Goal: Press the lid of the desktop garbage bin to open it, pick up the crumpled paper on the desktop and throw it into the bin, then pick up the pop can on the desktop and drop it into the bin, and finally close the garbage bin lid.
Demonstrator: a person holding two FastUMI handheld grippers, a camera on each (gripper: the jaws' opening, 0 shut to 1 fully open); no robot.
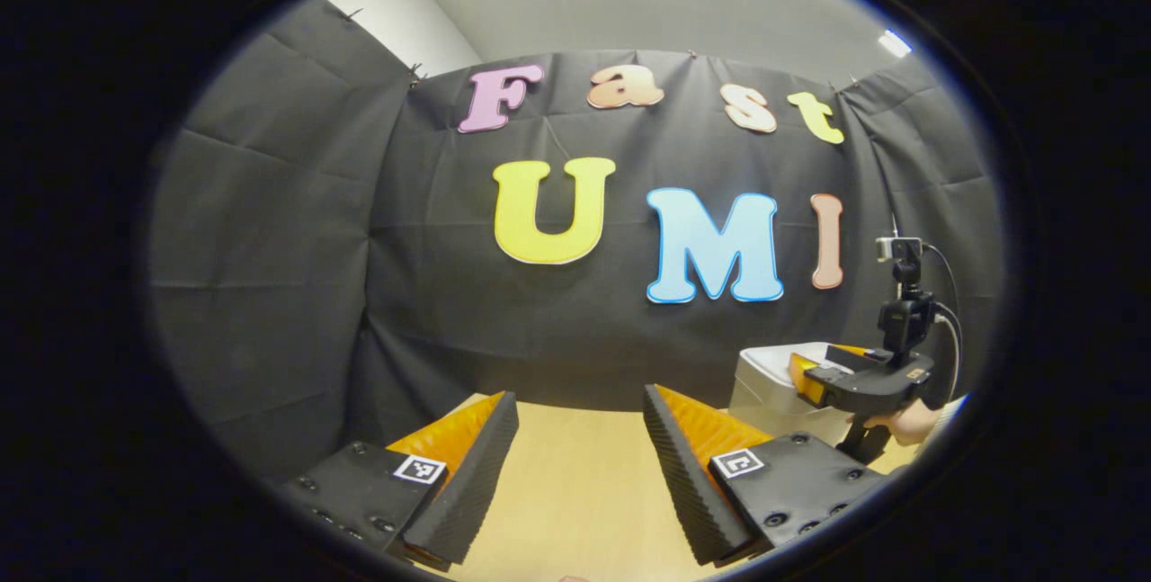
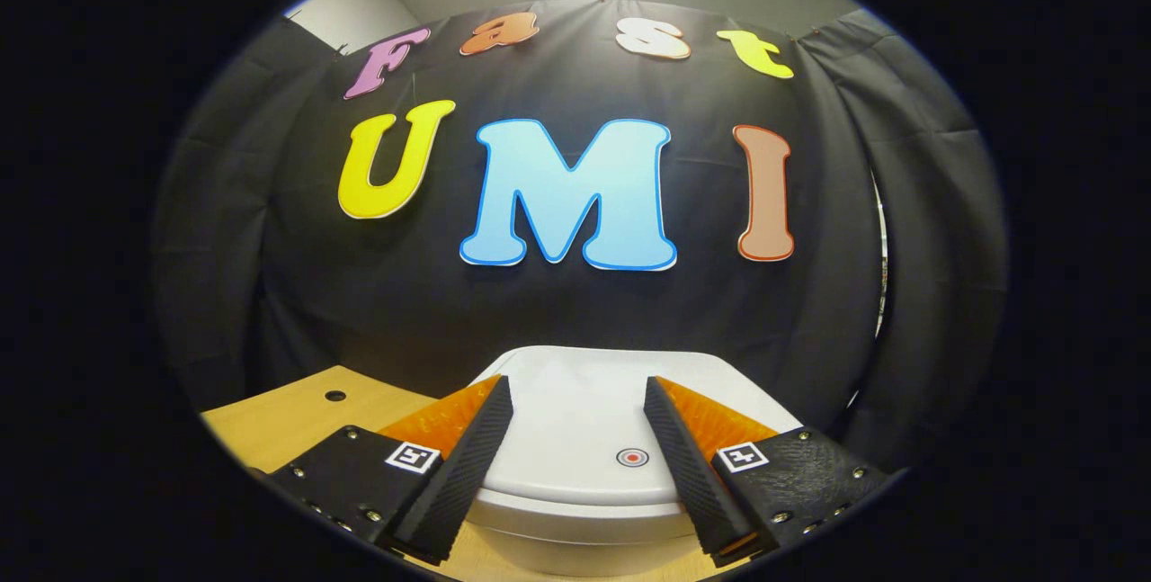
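The open right gripper (image 2: 571,438) hovers over the white plastic bin's closed lid (image 2: 575,438); its button (image 2: 632,457) lies toward 4 o'clock.

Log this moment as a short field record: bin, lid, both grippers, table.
bin: white plastic desktop garbage bin, standing on the table
lid: white lid down, with a small red round mark
right gripper: right gripper open, above the lid, fingers either side of the mark
left gripper: left gripper open, holding nothing, over the table
table: light wooden tabletop
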